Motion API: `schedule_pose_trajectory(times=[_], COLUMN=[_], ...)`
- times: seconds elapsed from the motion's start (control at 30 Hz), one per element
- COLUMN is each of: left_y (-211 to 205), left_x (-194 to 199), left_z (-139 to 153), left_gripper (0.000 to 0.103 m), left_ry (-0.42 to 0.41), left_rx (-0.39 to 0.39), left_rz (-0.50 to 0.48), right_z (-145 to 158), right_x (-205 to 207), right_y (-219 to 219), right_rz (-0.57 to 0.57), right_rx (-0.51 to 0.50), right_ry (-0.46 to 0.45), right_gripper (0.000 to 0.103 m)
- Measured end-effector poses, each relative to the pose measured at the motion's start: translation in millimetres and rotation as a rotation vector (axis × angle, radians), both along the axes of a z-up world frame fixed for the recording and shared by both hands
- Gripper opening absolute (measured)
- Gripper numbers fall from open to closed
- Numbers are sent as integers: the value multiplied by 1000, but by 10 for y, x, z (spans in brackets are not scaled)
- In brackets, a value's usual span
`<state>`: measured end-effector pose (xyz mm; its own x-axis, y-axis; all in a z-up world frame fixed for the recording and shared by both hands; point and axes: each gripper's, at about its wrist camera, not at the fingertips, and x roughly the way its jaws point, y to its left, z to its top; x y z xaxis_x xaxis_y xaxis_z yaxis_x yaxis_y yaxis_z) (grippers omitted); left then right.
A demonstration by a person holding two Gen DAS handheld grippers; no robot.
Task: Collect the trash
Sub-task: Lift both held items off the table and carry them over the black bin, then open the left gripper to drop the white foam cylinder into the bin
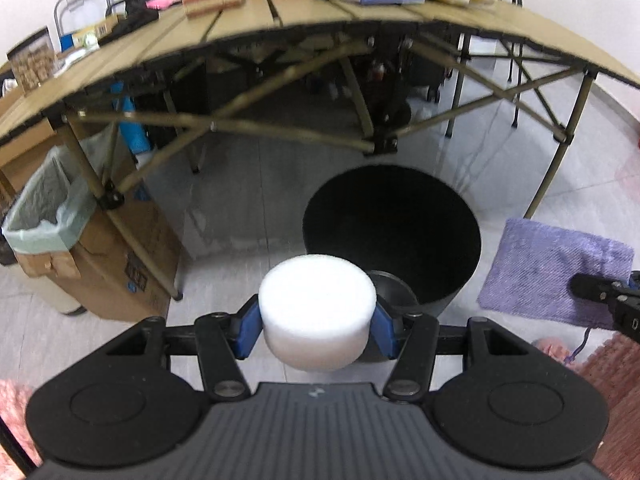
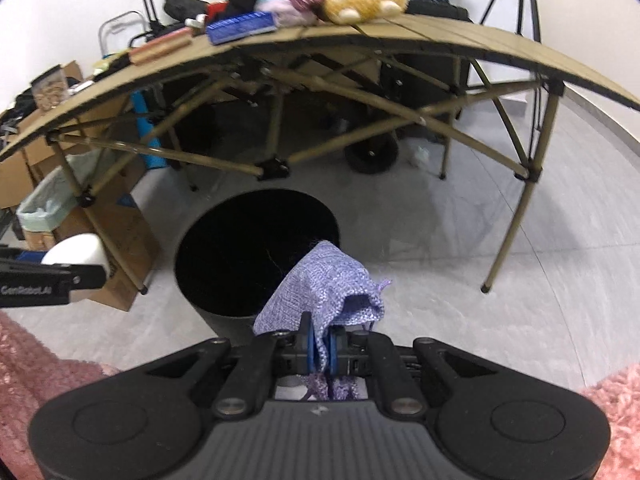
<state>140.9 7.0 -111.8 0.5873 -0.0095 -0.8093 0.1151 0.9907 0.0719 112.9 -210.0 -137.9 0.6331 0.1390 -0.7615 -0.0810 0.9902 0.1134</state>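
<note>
Plainly, the left gripper [image 1: 316, 330] is clamped on a white foam disc [image 1: 317, 312], its blue pads [image 1: 246, 330] pressing the curved wall from either side. The disc is short and squat, its round flat face tipped up toward the camera and its axis leaning away toward the black bin [image 1: 394, 240] just beyond it. The right gripper [image 2: 321, 346] is pinched tight on a purple knitted pouch [image 2: 324, 292], which stands up out of the jaws and points forward, its top over the near rim of the bin, with drawstring ends trailing behind the pads. The left wrist view alone shows the pouch's flat broad side and the foam's top face; the right wrist view shows the foam only from the side, at the left edge. A folding table [image 2: 440, 40] stands behind the bin.
</note>
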Motion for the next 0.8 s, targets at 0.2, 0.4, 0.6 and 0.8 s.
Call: schedule_pose_trajectory(times=[0.2,0.4,0.6,0.8], left_y=[-5,-24,-149,-324], left_x=[141,364,621,872], left_z=[-148,-273,-320,-356], left_gripper=[57,57,57,57], left_ry=[92,177,220,247], left_rx=[6,0,4,2], left_rz=[16,30,26,9], right_z=[-89,-114,-113,-97], right_x=[77,138,239,353], right_y=[-57,-88,-136,-218], right_rz=[-26,-46,-71,-101], right_rx=[-5,-4,-4,1], right_ry=[27,36,37,35], right_gripper=[7,6,7,7])
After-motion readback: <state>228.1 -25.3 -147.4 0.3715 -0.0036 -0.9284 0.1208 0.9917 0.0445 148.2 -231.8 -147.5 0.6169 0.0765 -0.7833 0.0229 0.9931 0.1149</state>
